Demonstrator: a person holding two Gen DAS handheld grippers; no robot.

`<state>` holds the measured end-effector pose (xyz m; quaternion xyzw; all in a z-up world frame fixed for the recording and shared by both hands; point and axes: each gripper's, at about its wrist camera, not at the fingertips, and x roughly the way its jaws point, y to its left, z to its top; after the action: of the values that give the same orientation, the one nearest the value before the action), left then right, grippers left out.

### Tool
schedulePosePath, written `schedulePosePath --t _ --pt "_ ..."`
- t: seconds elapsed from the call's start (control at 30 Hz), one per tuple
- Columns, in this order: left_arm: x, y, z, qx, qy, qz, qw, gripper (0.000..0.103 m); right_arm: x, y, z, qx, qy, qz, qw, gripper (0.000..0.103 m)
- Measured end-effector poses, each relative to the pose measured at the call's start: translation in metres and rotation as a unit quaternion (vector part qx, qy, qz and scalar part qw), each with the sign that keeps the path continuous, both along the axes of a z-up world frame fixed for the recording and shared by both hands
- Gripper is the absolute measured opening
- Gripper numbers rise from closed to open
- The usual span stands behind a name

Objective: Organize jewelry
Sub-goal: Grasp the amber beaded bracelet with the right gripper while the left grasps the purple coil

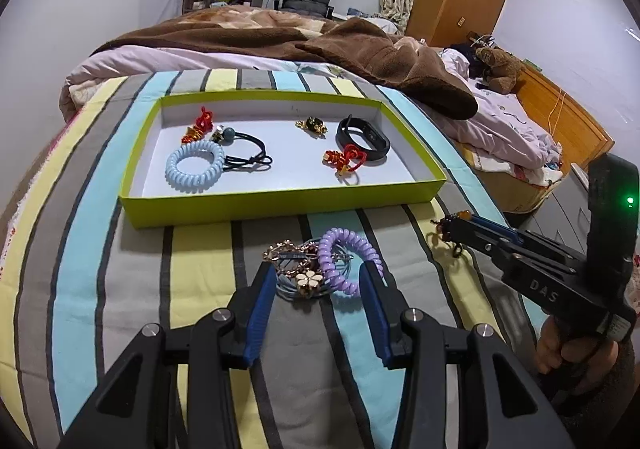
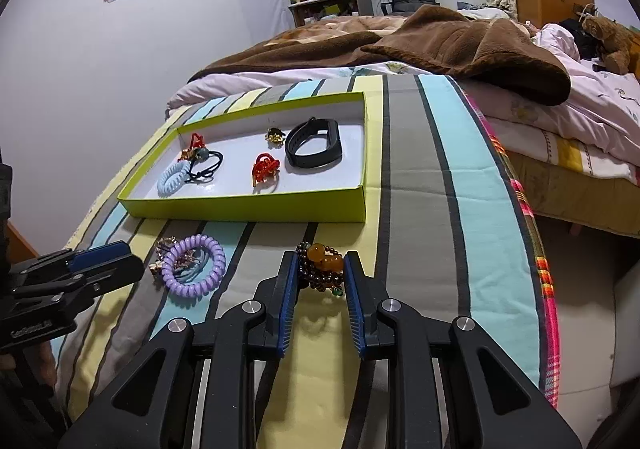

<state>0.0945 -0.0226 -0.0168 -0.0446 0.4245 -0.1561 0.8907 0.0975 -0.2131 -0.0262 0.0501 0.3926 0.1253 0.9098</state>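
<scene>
Right gripper (image 2: pixel 320 269), lower centre of frame: ribbed blue fingers pinch a dark beaded bracelet (image 2: pixel 322 269) with amber beads. Left gripper (image 1: pixel 318 277) fingers spread around a purple coil hair tie (image 1: pixel 348 265) and flower clip (image 1: pixel 308 281) on the striped bed. Shallow green cardboard tray (image 1: pixel 280 205) sits just behind.

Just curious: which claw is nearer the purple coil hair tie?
Left. The left claw stands open around the purple coil hair tie; the right claw is off to its side, closed on a beaded bracelet.
</scene>
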Motion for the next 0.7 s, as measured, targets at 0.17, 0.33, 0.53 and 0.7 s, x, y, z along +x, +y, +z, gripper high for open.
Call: schedulePosePath --t 0.17,0.33,0.53,0.7 --pt "0.005 -0.013 0.002 0.042 -0.014 -0.010 0.9990 0.045 -0.004 -0.005 0.003 0.007 -0.005 -0.003 1.000 0.024" --pt "0.010 -0.030 0.007 0.079 -0.029 -0.029 0.9960 0.043 -0.007 -0.012 0.005 0.015 -0.006 -0.004 1.000 0.024" --pt "0.023 -0.042 0.002 0.100 -0.020 -0.041 0.9939 0.031 -0.007 -0.015 0.004 0.025 -0.004 -0.004 1.000 0.024" --pt "0.029 -0.045 -0.007 0.101 0.008 -0.051 0.9935 0.030 -0.007 -0.016 0.003 0.029 -0.002 -0.002 1.000 0.024"
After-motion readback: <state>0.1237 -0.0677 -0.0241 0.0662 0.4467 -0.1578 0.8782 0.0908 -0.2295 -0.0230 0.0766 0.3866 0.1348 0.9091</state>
